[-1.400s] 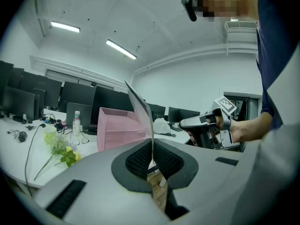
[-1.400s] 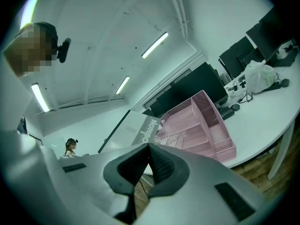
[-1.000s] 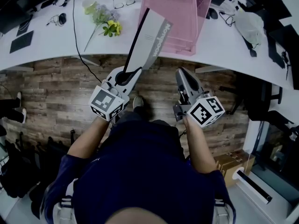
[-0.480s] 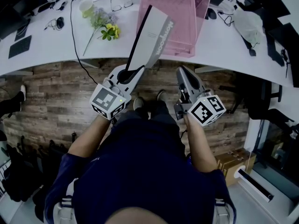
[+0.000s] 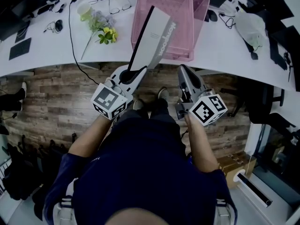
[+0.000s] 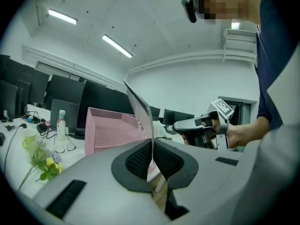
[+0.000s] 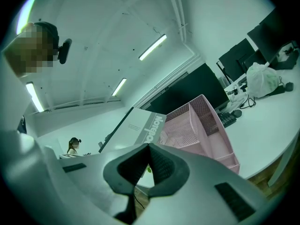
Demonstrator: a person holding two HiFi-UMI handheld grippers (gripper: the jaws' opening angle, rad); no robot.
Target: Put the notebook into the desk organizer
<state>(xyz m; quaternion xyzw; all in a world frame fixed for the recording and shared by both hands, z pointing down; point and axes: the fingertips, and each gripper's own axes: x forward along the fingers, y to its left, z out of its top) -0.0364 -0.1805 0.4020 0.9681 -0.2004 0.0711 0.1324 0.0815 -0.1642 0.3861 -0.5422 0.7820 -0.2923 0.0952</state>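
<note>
White curved desk (image 5: 51,50) over wood-plank floor, pink mesh desk organizer (image 5: 199,6) at its middle.

Notebook (image 5: 158,34): thin, grey cover, black spine on the left, white lettering apparently "Notebook" along the cover. Long axis runs near to far; far end rises over the organizer's near left corner.

Left gripper (image 5: 136,70): clamped on the notebook's near edge.

Right gripper (image 5: 183,69): jaws together, nothing held.

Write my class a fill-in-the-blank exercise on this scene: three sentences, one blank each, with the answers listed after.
1. Of the left gripper and the right gripper, the notebook is clamped in the ___ one.
2. The mesh desk organizer is ___ in colour.
3. In the head view, the flowers appear on the desk organizer's ___ side.
Missing words: left; pink; left.
</note>
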